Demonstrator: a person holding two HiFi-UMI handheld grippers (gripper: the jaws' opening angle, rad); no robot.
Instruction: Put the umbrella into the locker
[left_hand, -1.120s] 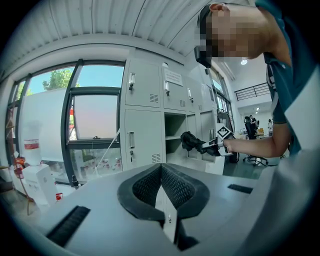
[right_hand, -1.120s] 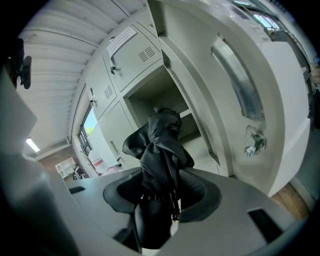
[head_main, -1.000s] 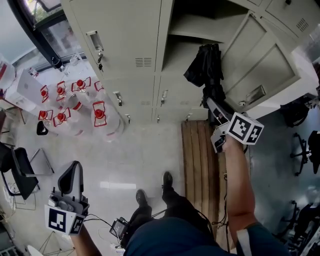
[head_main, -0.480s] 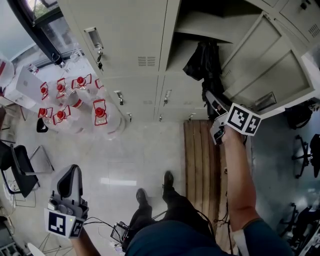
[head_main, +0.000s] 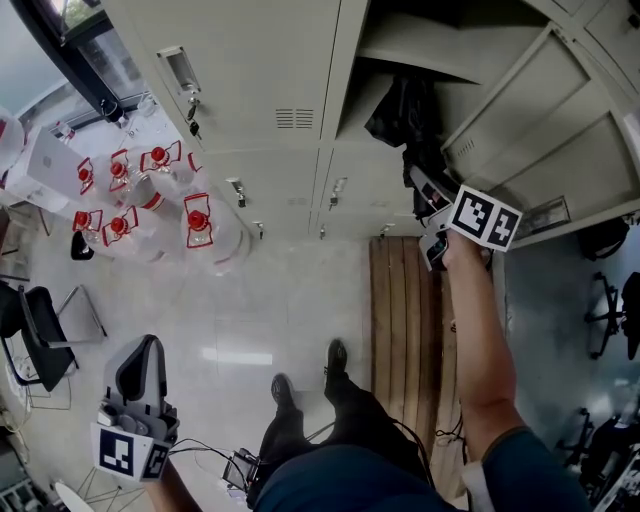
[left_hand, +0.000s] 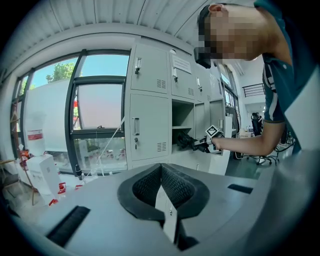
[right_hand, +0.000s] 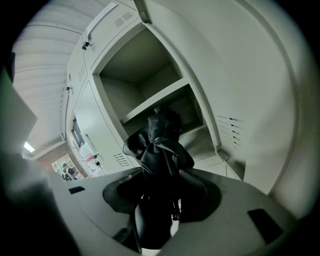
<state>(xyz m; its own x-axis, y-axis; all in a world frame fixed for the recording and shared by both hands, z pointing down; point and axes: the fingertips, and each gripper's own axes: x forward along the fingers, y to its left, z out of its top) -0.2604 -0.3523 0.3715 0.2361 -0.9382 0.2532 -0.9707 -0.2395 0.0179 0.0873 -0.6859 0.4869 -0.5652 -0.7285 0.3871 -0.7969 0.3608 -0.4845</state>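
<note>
Right gripper view: tool seemingly tight around umbrella

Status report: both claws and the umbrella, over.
Right claw shut on black umbrella, at open locker. Left claw shut, empty. Locker door swung wide, nothing in the way.
</note>
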